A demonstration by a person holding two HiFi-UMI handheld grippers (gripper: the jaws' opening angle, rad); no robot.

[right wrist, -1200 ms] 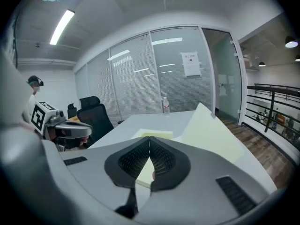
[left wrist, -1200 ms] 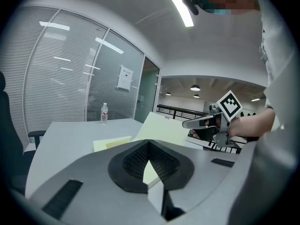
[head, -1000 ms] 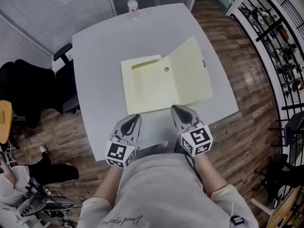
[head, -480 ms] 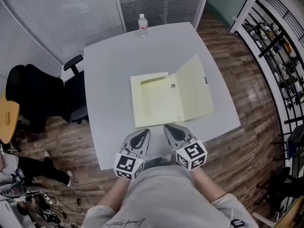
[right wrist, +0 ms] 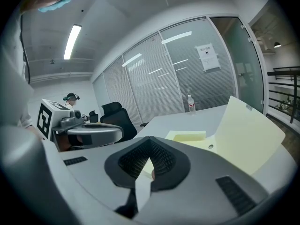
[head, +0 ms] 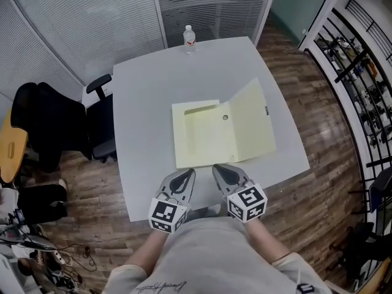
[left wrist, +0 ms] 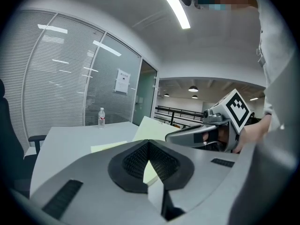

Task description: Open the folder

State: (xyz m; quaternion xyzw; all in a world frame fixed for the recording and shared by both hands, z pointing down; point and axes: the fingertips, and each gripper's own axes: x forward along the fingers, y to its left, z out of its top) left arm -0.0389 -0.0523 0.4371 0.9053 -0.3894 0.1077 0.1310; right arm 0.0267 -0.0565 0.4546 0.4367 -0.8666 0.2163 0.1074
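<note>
The yellow folder (head: pixel 208 133) was pictured open mid-counter (head: pixel 147 97), its cover (head: pixel 254 118) tilted up and unheld. The left gripper (head: pixel 185 174) and right gripper (head: pixel 219 169) were seen closed, empty, near the front edge. With nothing holding it, the cover could be tipped shut.

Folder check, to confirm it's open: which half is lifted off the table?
The right-hand cover slants upward; the left half lies flat.

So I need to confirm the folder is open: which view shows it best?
The head view: the folder lies whole on the table, its cover raised on the right. The right gripper view shows the raised cover and part of the inside; the left gripper view catches only slivers.
</note>
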